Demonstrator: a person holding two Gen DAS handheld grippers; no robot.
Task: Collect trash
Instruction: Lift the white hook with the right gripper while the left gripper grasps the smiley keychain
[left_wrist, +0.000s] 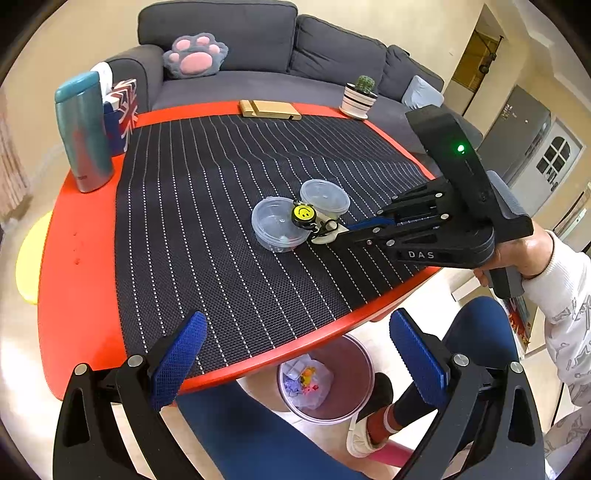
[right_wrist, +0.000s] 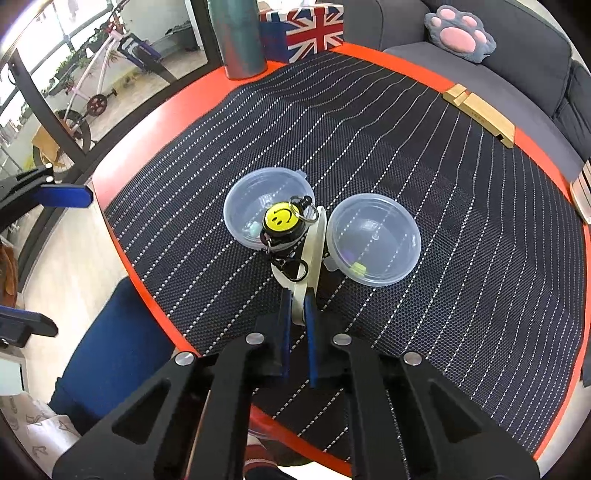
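Trash (right_wrist: 308, 254), a white piece carrying a smiley keychain (right_wrist: 280, 218), lies mid-frame between two tubs, its long axis running into the right gripper (right_wrist: 297, 314), clamped on it; left gripper (left_wrist: 295, 354) gapes empty at lower frame.

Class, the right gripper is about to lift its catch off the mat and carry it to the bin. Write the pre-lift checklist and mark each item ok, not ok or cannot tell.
1. Right gripper shut on the white piece: ok.
2. Smiley keychain secured to the white piece: cannot tell; it rests on top.
3. Both clear tubs free of the grip: ok, though they crowd the piece on either side.
4. Bin open and below the table edge: ok.
5. Left gripper open and out of the way: ok.
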